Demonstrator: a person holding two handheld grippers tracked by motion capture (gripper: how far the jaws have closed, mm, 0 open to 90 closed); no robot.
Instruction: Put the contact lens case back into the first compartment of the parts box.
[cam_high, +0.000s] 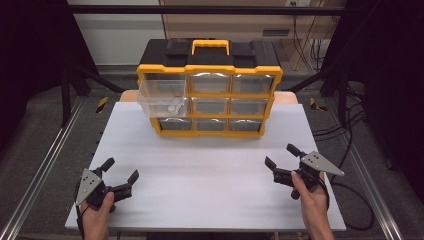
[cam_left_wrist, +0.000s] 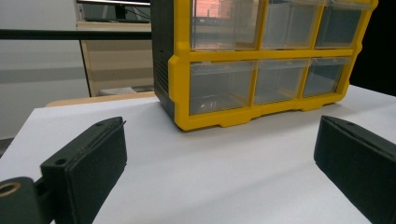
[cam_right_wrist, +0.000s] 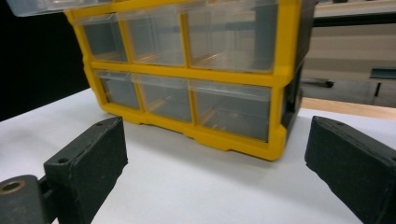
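A yellow-and-black organizer cabinet (cam_high: 210, 90) with nine clear drawers stands at the far middle of the white table (cam_high: 210, 190). Its top-left drawer (cam_high: 162, 97) is pulled out, with a small white object (cam_high: 173, 106) inside. My left gripper (cam_high: 120, 170) rests open near the front left corner, nothing between its jaws. My right gripper (cam_high: 280, 155) is open at the front right, also holding nothing. The left gripper view looks between the open left gripper (cam_left_wrist: 219, 172) at the cabinet (cam_left_wrist: 261, 60). The right gripper view looks between the open right gripper (cam_right_wrist: 215, 172) at the cabinet (cam_right_wrist: 196, 70).
A wide stretch of bare white tabletop lies between the grippers and the cabinet. Metal rails (cam_high: 40, 170) run along both sides of the table. Cables (cam_high: 350, 150) trail on the floor at the right.
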